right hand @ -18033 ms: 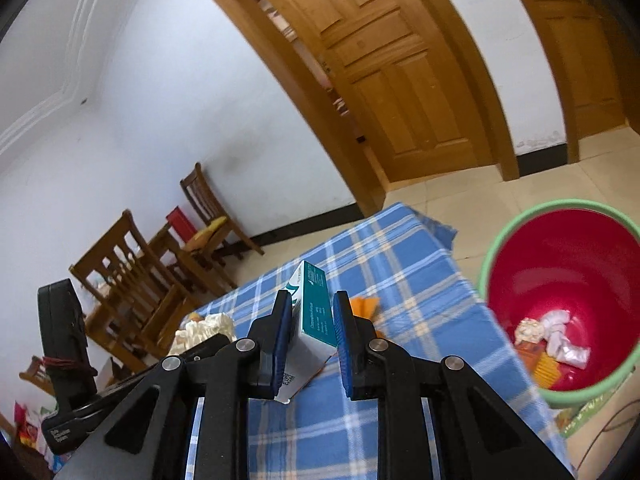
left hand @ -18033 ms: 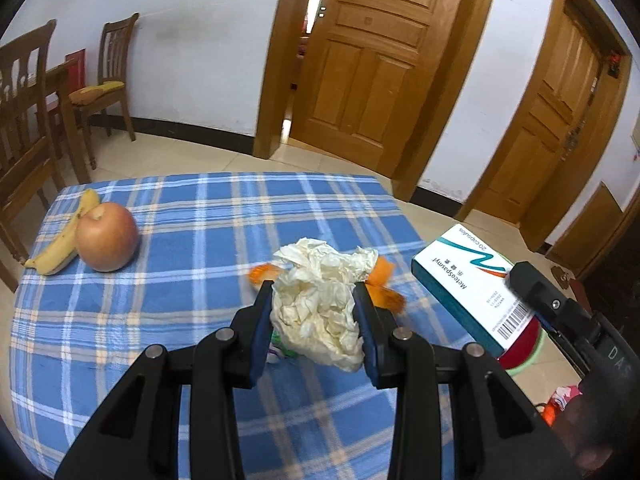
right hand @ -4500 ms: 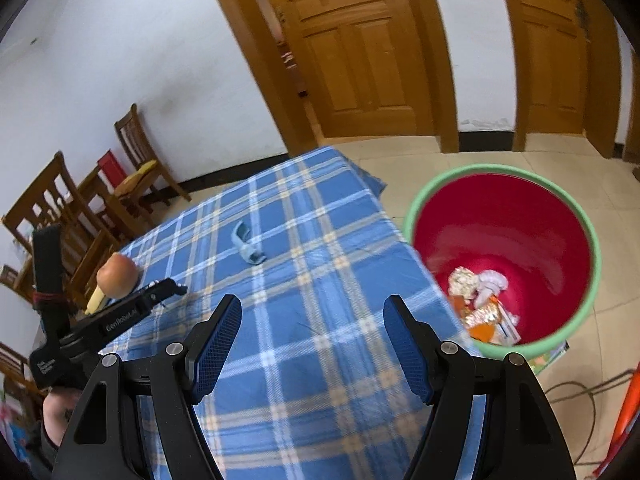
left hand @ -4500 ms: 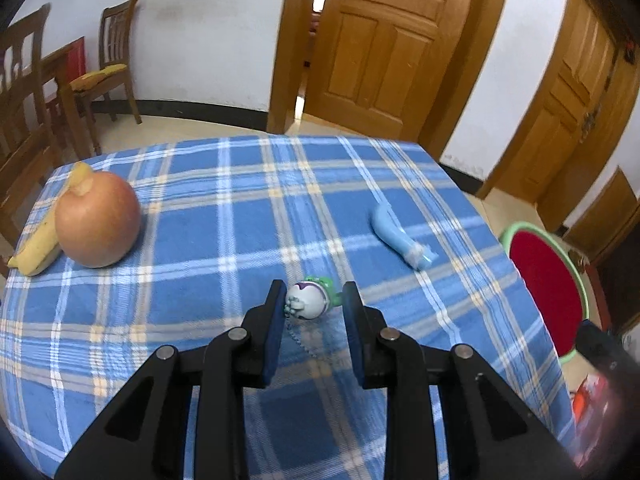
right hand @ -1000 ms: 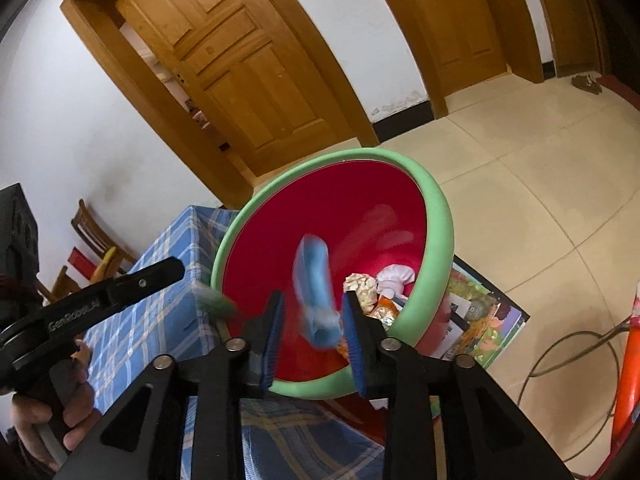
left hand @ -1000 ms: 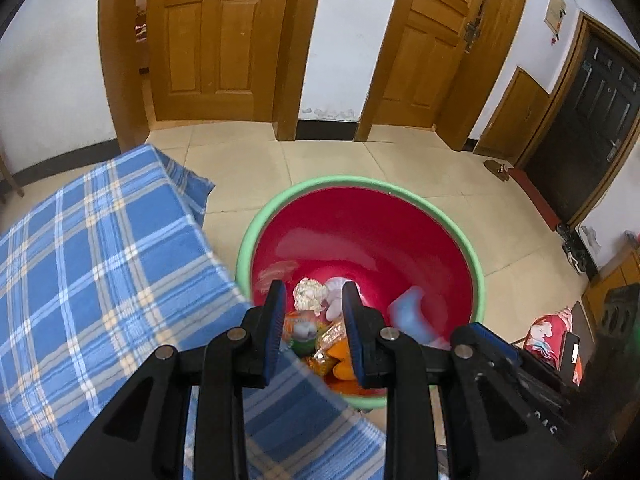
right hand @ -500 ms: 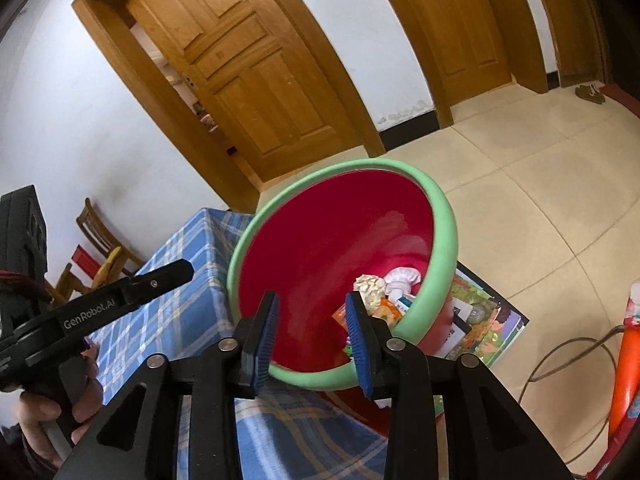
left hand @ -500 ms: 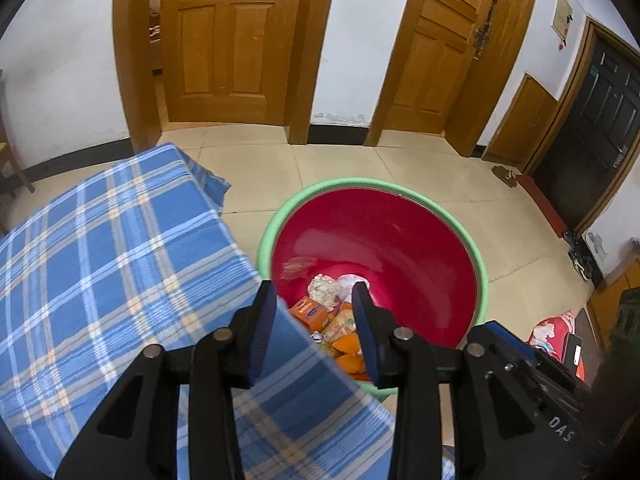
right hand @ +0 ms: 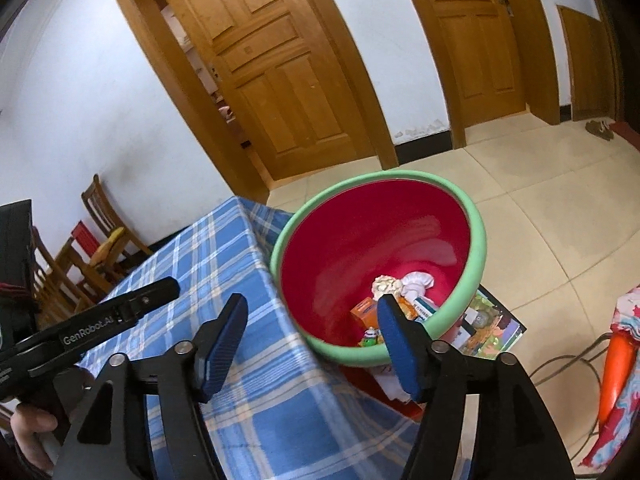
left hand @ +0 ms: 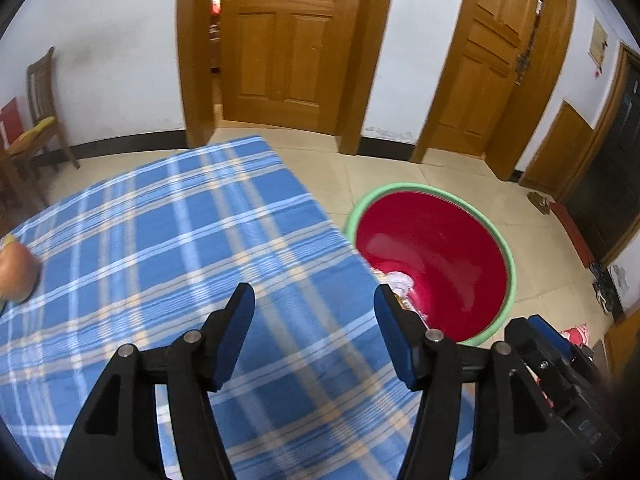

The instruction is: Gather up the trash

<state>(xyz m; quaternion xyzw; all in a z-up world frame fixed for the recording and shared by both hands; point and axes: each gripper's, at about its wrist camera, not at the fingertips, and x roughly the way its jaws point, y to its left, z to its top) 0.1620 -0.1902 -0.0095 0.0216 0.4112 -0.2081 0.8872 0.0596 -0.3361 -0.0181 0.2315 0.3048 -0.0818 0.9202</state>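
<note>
A red bin with a green rim (left hand: pixel 498 240) (right hand: pixel 478 240) stands on the floor beside the table with the blue plaid cloth (left hand: pixel 160 240) (right hand: pixel 208 264). In its bottom lies collected trash (right hand: pixel 394 294): crumpled tissue, an orange packet, a box. My left gripper (left hand: pixel 314 300) hangs over the cloth near the table's right edge, jaws opening, nothing between them. My right gripper (right hand: pixel 312 308) hovers over the table corner by the bin's near rim, jaws also opening and empty. In the right wrist view the left gripper's body (right hand: pixel 100 324) and a hand (right hand: pixel 30 420) show at the left.
An apple (left hand: pixel 14 270) lies at the cloth's far left edge. Wooden chairs (right hand: pixel 100 236) stand by the wall. Wooden doors (left hand: pixel 280 44) line the back. Printed paper (right hand: pixel 492 324) lies under the bin, a cable (right hand: pixel 560 364) and an orange object (right hand: pixel 618 372) to its right.
A blue piece fell from my right gripper into the bin. Both grippers drew back from above the bin toward the table and their jaws spread wider.
</note>
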